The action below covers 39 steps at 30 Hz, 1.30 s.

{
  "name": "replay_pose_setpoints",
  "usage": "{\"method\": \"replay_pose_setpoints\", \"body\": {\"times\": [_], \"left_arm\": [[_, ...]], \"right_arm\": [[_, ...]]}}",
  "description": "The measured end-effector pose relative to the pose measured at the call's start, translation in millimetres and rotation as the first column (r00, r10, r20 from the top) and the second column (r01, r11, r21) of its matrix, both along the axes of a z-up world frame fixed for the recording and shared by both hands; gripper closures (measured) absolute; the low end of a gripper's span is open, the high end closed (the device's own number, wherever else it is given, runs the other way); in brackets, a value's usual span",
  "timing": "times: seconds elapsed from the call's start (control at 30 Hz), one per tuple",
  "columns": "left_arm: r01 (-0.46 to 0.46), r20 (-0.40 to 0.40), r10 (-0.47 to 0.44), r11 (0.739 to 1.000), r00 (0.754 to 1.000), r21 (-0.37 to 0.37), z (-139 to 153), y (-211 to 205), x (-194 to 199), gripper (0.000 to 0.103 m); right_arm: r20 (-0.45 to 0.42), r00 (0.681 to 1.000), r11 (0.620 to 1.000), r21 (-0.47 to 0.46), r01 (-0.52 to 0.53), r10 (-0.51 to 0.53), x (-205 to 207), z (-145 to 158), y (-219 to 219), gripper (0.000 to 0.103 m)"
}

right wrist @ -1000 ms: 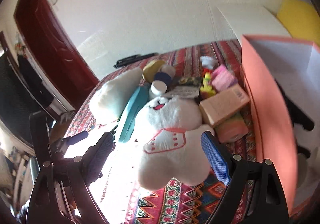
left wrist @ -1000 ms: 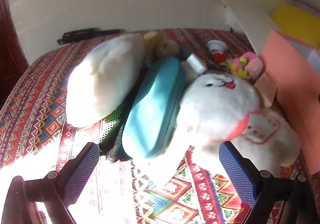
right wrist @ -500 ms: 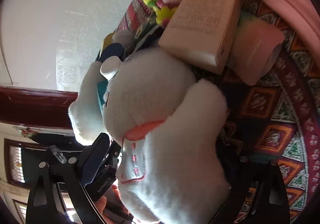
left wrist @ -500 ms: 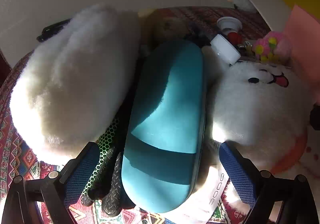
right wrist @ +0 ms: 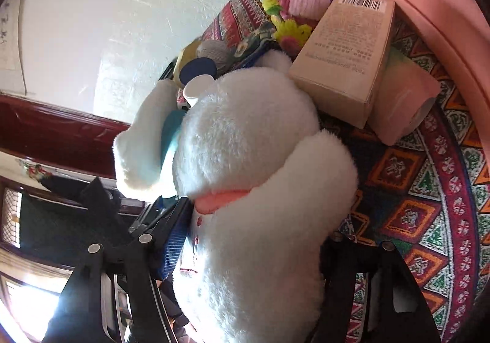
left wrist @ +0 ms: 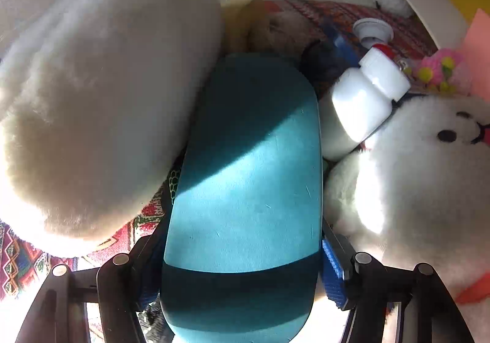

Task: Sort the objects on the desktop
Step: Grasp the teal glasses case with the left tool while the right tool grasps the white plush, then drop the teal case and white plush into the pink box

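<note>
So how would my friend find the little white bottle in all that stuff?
Start at the patterned tablecloth and find the big teal case in the pile's middle. The white bottle lies tipped over, wedged between that case and the white stuffed animal. It is the only smooth, hard white thing; its white neighbours are fluffy.

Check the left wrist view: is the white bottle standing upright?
No, the white bottle lies tilted, wedged between the teal case and the white plush toy.
</note>
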<state>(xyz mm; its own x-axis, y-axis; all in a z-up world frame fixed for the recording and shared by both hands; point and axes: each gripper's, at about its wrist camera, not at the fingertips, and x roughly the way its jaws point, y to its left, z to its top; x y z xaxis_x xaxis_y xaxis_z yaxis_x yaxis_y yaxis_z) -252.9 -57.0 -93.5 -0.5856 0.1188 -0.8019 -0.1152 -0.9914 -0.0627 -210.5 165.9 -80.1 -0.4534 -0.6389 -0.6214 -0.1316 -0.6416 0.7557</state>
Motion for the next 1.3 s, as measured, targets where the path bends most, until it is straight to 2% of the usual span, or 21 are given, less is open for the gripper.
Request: {"method": "replay_pose_setpoints", "body": {"times": [0.17,0.27,0.63,0.83,0.9,1.07,1.3], "left_arm": [[-0.007,-0.026,0.008,0.997,1.0,0.072,19.8,3.4,18.4,0.034],[0.017,-0.064,-0.013,0.998,0.998,0.058,34.8,8.3,40.6,0.034],[0.042,-0.238,-0.011,0.991,0.971,0.13,103.9,21.4,119.3,0.036],[0.052,-0.301,0.007,0.98,0.953,0.19,134.3,22.5,147.7,0.036],[0.059,-0.321,0.011,0.977,0.947,0.207,143.0,23.7,153.9,0.036],[0.128,-0.366,-0.039,0.967,0.93,0.222,162.6,58.5,153.0,0.036],[0.227,-0.43,-0.108,0.945,0.897,0.235,190.5,109.8,151.7,0.036]], "right_arm": [[-0.063,0.998,0.999,0.044,-0.015,0.018,9.3,21.4,-1.1,0.037],[-0.092,0.995,0.999,0.041,-0.02,0.024,15.5,31.7,0.7,0.037],[-0.276,0.961,0.998,0.065,0.003,0.015,60.4,93.6,26.0,0.038],[-0.392,0.919,0.998,0.043,0.051,-0.03,93.4,126.9,47.1,0.038],[-0.419,0.907,0.999,-0.002,0.054,-0.05,101.6,135.1,59.8,0.038],[-0.464,0.878,0.992,-0.093,0.082,-0.116,127.4,154.6,92.7,0.038],[-0.525,0.82,0.972,-0.088,0.216,-0.23,153.1,175.2,140.2,0.038]]}}
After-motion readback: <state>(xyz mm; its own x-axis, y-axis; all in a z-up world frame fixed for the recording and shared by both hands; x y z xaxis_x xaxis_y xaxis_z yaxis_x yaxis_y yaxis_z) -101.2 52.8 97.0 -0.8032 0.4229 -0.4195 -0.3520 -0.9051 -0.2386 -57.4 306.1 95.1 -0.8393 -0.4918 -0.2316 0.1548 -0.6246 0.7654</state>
